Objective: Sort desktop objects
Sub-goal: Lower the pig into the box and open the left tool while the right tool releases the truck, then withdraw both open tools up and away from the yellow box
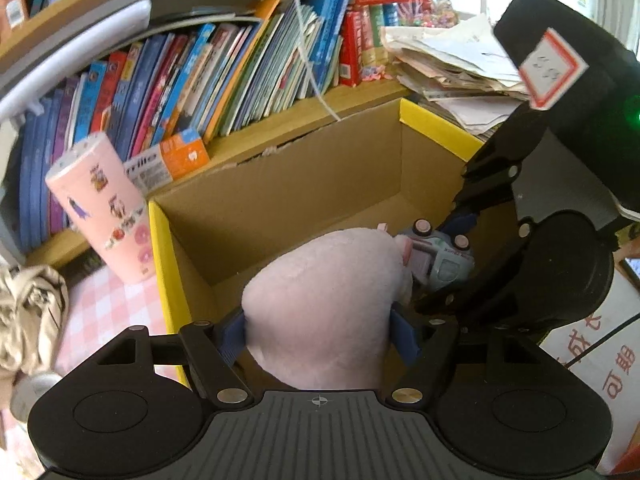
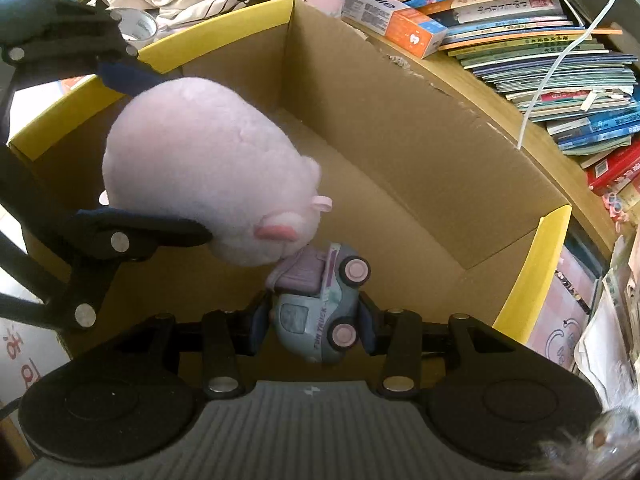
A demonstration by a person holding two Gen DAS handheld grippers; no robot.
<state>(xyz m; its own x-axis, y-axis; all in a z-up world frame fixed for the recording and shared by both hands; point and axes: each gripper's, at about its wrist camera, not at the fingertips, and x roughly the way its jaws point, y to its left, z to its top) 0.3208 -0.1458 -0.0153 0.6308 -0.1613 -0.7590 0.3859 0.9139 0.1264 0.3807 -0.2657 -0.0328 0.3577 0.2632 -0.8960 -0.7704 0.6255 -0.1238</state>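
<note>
The plush [image 1: 328, 304] hangs over the open box [image 1: 304, 184], pinched at its sides by the left tongs [image 1: 320, 332], whose blue pads dent the soft body at a middling spread. Just beside it on the right, the toy truck [image 2: 320, 304] sits nose-up in the right tongs [image 2: 316, 320], clamped hard across its cab with the jaws at their narrowest. Seen from the right wrist, the plush's snout touches or nearly touches the truck's purple roof.

That crowding is the main risk. If both are let go together, the plush may catch on a truck wheel, or the two tongs may knock as they part. The plush is squashy and held near its rear, so it could slump out early and land crooked. The truck's curved shell may twist between the pads and drop wheels-first, bouncing on bare cardboard.

Beyond the box, a pink cup [image 1: 100, 204] stands near its far-left corner and a toothpaste carton [image 1: 168, 164] lies along the far edge; a wide swing out could topple either
</note>
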